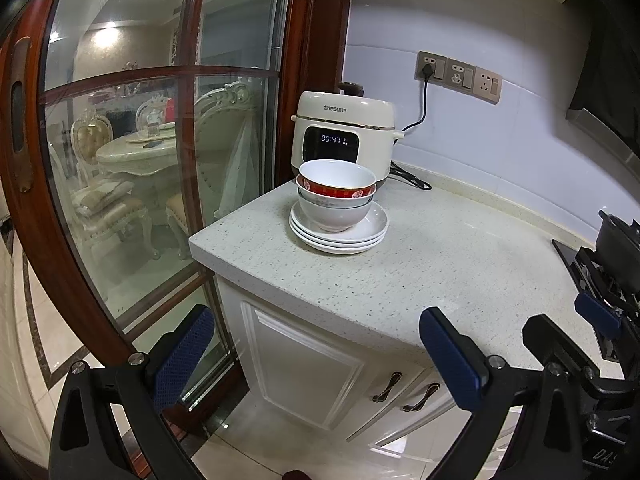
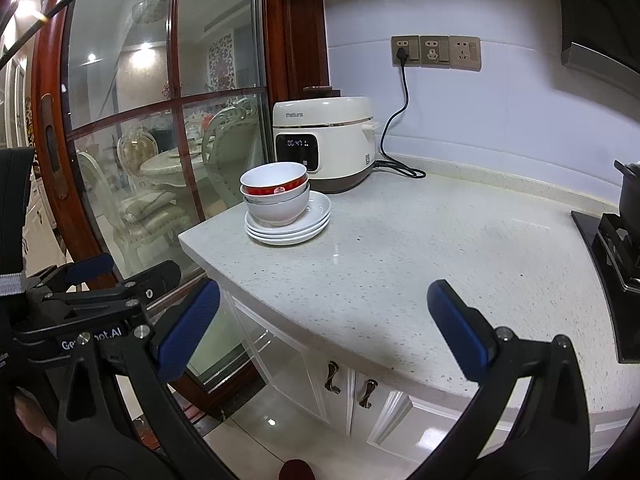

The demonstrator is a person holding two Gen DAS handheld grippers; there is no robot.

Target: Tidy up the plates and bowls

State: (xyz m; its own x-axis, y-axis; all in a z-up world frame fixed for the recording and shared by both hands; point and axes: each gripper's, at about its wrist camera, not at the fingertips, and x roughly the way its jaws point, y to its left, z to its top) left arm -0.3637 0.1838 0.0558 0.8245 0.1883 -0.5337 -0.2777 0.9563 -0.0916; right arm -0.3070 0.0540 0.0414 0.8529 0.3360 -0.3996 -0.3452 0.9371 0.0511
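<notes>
Three nested bowls (image 1: 336, 196), the middle one red-banded (image 1: 340, 191), stand on a stack of three white plates (image 1: 372, 230) near the counter's far left corner. The same stack shows in the right wrist view: bowls (image 2: 276, 200), plates (image 2: 316, 216). My left gripper (image 1: 316, 356) is open and empty, held in front of the counter edge, well short of the stack. My right gripper (image 2: 324, 324) is open and empty, also short of the counter edge. The right gripper (image 1: 596, 316) shows at the right of the left wrist view, and the left gripper (image 2: 92, 268) at the left of the right wrist view.
A cream rice cooker (image 1: 344, 136) stands behind the stack, its cord plugged into wall sockets (image 1: 458, 76). A black pot on a stove (image 2: 628, 216) is at the counter's right. A glass door with red wood frame (image 1: 120, 160) lies left. White cabinets (image 1: 304, 364) are below the speckled counter (image 1: 440, 264).
</notes>
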